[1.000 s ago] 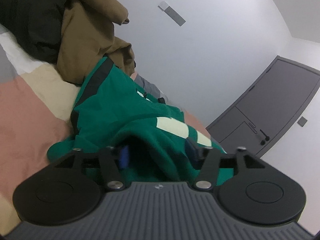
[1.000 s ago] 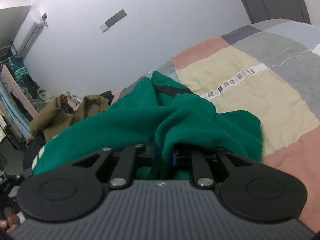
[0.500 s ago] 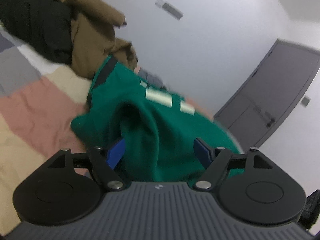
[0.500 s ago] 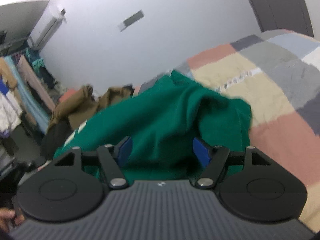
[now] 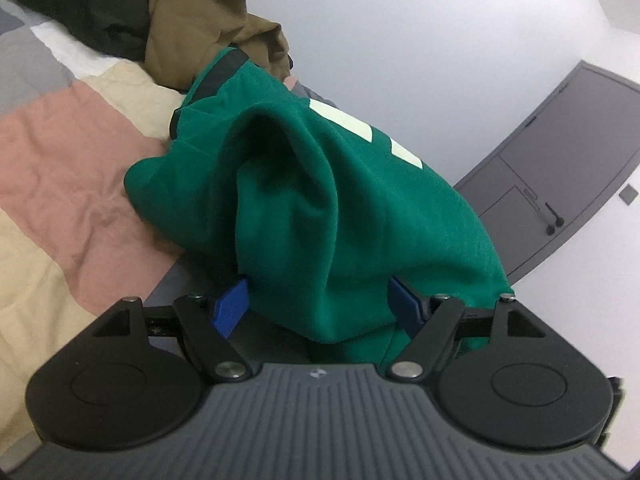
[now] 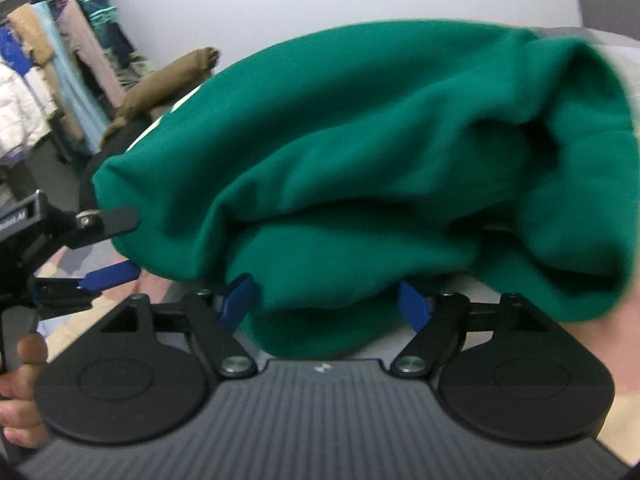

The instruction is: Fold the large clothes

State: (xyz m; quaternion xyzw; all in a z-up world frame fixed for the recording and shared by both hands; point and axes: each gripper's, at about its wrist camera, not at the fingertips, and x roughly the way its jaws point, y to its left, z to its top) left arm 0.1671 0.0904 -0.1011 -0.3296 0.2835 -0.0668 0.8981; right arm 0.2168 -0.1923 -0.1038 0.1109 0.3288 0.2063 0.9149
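A green sweatshirt [image 5: 320,184] with pale stripes and dark trim lies bunched on the patchwork bed quilt [image 5: 68,160]. Its near fold drapes between the spread blue pads of my left gripper [image 5: 320,304], which is open and not clamped on it. In the right wrist view the same green sweatshirt [image 6: 360,160] fills the frame, blurred. Its lower fold hangs between the spread pads of my right gripper [image 6: 328,304], also open. The left gripper [image 6: 76,248] shows at the far left of the right wrist view, jaws apart beside the cloth.
A brown jacket [image 5: 208,16] and a dark garment [image 5: 80,0] are piled at the head of the bed. A grey door [image 5: 560,160] stands at right. A rack of hanging clothes [image 6: 52,60] is at the left in the right wrist view.
My right gripper, shut on the green cloth a second ago, has opened. Both grippers have moved closer to the sweatshirt, and the cloth now bunches up against them.
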